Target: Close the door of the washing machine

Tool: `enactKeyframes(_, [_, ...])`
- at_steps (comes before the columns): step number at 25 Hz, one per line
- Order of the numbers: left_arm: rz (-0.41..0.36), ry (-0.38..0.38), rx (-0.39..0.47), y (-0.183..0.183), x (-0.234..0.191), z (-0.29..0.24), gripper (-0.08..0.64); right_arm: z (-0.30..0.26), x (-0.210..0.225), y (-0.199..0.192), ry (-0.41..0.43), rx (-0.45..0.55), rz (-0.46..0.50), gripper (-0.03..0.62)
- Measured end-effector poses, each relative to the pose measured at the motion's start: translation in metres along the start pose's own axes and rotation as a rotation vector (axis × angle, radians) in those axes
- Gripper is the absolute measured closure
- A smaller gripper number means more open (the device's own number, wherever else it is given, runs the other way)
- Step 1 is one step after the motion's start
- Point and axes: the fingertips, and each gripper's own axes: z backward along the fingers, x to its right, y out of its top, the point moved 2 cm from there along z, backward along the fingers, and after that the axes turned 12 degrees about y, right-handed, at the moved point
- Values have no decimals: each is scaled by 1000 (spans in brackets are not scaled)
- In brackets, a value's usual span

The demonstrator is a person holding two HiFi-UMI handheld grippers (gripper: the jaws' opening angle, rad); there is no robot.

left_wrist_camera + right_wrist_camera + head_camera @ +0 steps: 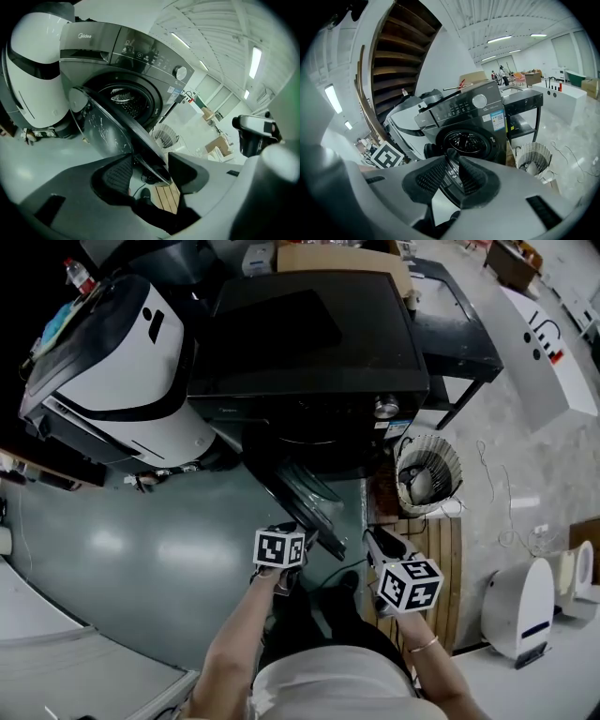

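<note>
- The door [101,131] of the dark washing machine [309,343] stood swung well out from the drum opening [124,101], toward the person; the whole closing swing was left to do.
- The left tongs [150,171] gaped wide around the door's rim, apparently not pinching it.
- The right tongs [451,176] stood narrow, seemingly clamped on that rim.
- The door was round and dark-rimmed, its bulging glass streaked pale.

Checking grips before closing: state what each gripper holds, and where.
Right gripper looks clamped on the free edge of the washing machine door. Left gripper holds nothing; that edge stands between its open jaws.
</note>
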Motion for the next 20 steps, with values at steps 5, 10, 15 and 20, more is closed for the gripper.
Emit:
enactKeyframes(5, [16, 51, 48, 22, 26, -15, 302, 14, 23, 4, 4, 11, -11, 497])
enactKeyframes(10, [70, 83, 91, 42, 44, -29, 302, 24, 43, 0, 17, 1, -14, 497])
enactKeyframes(15, [144, 68, 101, 61, 56, -40, 302, 20, 60, -6, 25, -18, -48, 495])
enactKeyframes(20, [99, 55, 107, 84, 64, -54, 302, -1, 76, -8, 36, -13, -88, 477])
